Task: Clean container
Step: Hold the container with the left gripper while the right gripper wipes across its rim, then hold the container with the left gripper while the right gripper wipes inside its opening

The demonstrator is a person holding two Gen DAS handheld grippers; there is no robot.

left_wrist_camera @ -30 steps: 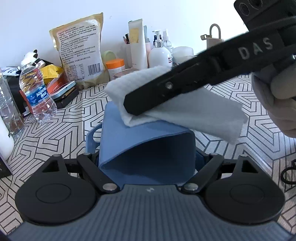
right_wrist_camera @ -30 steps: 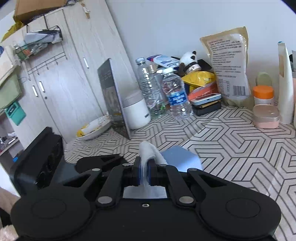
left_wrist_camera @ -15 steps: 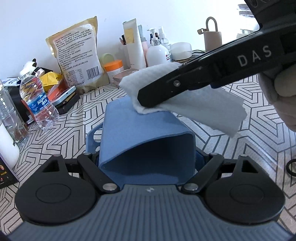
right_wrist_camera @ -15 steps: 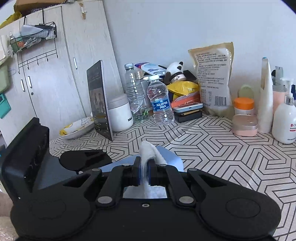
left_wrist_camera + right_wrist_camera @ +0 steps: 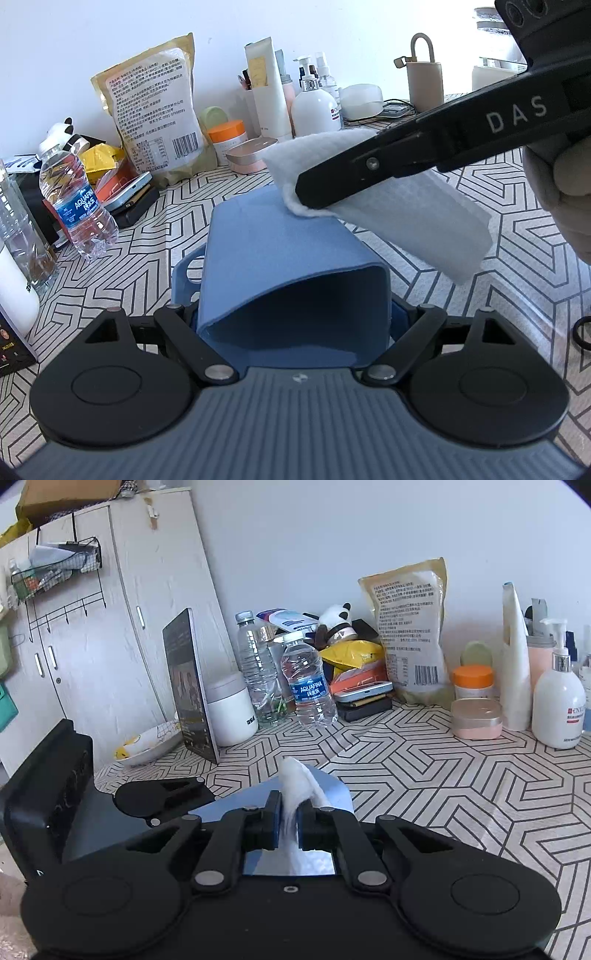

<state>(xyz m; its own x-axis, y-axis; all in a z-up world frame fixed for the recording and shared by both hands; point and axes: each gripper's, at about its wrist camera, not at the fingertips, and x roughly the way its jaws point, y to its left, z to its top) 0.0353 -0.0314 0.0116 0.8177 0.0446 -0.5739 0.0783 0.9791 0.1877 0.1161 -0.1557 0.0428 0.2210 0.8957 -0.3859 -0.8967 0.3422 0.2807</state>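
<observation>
The blue container is held on its side just above the patterned tabletop, clamped across its width near the open mouth by the left gripper, so that a flat outer wall is turned upward for wiping and the mouth faces the left wrist camera. A folded white cloth is pinched flat between the closed fingers of the right gripper, which is brought in from the right and angled down so that the cloth's leading fold meets the far upper edge of that wall; the loose end is left hanging off to the right. This hold is judged to keep the container steady while pressure is applied from above. In the left wrist view the container's empty interior, the cloth's contact point and a gloved hand behind the right gripper are shown. In the right wrist view, only a small blue corner of the container is seen, and whether the cloth touches it cannot be told there, but the tight pinch on the cloth is made plain.
</observation>
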